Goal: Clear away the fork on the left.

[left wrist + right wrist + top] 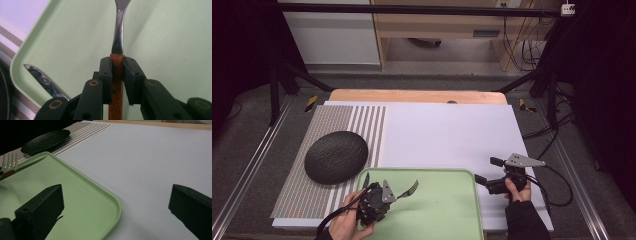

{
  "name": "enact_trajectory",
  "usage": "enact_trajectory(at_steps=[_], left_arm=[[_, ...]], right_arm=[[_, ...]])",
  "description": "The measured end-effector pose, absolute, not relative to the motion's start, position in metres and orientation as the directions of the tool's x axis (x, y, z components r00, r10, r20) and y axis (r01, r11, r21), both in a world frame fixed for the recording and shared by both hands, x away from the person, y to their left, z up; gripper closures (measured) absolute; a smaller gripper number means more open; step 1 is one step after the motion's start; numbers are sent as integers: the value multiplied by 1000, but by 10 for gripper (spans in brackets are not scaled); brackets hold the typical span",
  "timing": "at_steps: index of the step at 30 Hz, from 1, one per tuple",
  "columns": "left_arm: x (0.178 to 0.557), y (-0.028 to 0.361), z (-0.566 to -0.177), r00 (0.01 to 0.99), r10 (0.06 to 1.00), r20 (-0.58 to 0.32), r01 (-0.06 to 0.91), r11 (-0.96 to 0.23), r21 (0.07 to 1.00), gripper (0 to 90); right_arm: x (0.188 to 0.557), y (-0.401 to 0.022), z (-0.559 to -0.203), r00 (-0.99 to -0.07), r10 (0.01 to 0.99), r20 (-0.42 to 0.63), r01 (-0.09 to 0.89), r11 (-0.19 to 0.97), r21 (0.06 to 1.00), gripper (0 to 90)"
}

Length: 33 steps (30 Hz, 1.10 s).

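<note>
- The left claw (388, 192) is clamped on a fork with a brown wooden handle and a shiny steel neck and tines (408, 189); in the left gripper view the two black pads (105, 72) press the wood of the fork (117, 65) from both sides.
- The fork's long axis runs straight out along the claw's own line, handle back between the jaws, steel neck ahead of them. From the high view the tines point to the right and a little to the far side, the fork lifted clear above the tray.
- The pale green plastic tray (447, 210) is smooth and matte, with a raised rim and rounded corners, and sits at the near edge of the bench.
- A steel table knife (366, 180) lies on the tray near its far left corner, just left of the left claw, its blade glossy and pointing to the far side.
- The right claw (486, 175) hovers just right of the tray, its black jaws wide apart with nothing between them.
- A dark oval dish with a rough, pebbled surface (336, 157) rests on a woven striped grey place mat (337, 120), left of the tray's far corner.
- A smooth white sheet (447, 135) covers most of the bench (412, 96), whose pale wooden edge shows at the far side.
</note>
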<state>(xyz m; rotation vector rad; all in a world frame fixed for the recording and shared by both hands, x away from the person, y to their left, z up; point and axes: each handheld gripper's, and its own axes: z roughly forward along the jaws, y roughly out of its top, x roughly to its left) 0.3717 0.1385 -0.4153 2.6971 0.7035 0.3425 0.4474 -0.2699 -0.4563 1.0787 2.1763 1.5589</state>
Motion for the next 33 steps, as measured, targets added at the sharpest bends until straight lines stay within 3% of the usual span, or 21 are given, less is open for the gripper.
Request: enact_trajectory(at_steps=[18, 29, 33], left_arm=[[360, 125, -439, 873, 457, 170, 405, -874, 271, 766], [359, 127, -439, 876, 453, 165, 397, -872, 287, 760], [360, 130, -438, 885, 449, 123, 396, -865, 308, 758]], right_arm=[[448, -270, -456, -693, 691, 205, 417, 152, 896, 6], [448, -270, -456, -692, 692, 205, 417, 152, 896, 6], [448, -270, -456, -693, 691, 205, 417, 152, 896, 6]])
